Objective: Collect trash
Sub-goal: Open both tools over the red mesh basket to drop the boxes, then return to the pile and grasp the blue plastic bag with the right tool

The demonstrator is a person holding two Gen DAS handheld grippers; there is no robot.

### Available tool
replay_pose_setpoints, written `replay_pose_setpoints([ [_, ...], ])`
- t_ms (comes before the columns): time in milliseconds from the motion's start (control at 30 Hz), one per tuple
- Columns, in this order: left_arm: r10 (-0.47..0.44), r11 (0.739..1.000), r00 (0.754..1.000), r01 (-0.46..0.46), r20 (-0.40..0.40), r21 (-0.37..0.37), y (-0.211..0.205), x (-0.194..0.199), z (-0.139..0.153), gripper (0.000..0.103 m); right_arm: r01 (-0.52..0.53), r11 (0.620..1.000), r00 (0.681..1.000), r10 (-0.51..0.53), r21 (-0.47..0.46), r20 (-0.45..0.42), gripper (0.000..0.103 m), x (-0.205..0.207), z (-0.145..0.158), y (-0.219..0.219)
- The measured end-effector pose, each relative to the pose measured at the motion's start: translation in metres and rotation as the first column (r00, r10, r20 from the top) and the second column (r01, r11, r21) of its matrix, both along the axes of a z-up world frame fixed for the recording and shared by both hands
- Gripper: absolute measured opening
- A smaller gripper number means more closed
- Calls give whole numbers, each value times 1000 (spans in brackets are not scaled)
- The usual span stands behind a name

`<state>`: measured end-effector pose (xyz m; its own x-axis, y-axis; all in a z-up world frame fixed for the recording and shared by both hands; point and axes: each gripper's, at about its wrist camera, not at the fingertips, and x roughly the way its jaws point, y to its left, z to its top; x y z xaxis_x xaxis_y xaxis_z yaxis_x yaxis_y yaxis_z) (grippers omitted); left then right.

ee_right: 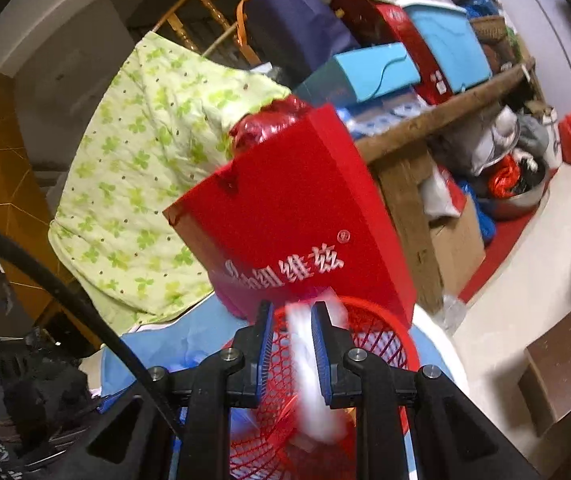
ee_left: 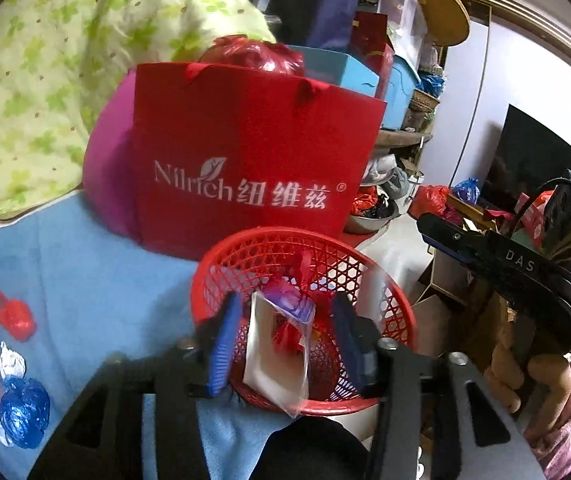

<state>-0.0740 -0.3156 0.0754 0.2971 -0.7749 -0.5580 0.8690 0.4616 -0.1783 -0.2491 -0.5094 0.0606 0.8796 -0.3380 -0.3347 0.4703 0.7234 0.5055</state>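
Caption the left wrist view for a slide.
Open left gripper over the red basket of trash, wrappers left on the blue cloth.

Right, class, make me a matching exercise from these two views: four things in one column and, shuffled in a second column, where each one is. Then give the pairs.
Things:
1. red basket
2. red bag
3. blue crumpled wrapper
4. white scrap

Places:
A. between the right gripper's jaws
B. lying on the blue cloth, far left
C. standing behind the basket
D. right under the left gripper

Pairs: 1-D, 2-C, 3-B, 4-A
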Motion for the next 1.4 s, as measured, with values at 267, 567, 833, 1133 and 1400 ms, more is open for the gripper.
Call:
replay_pose_setpoints([
  [267,111,993,994,-110,14,-29,60,17,-10,61,-70,997,997,71,-40,28,23,10,11,23],
  [567,430,903,903,-430,8,19,209,69,-68,62,-269,945,956,286,-184,71,79,57,37,116],
  [833,726,688,686,-725,-46,32,346,125,-112,62,-527,848,850,523,-65,-68,77,149,5,199],
  [1133,765,637,627,-770,-147,36,370,161,-133,62,-621,736,686,677,269,-267,71,280,-89,261],
  [1400,751,657,642,-749,-156,81,364,165,-144,62,-501,763,632,645,408,-431,72,353,-149,297],
])
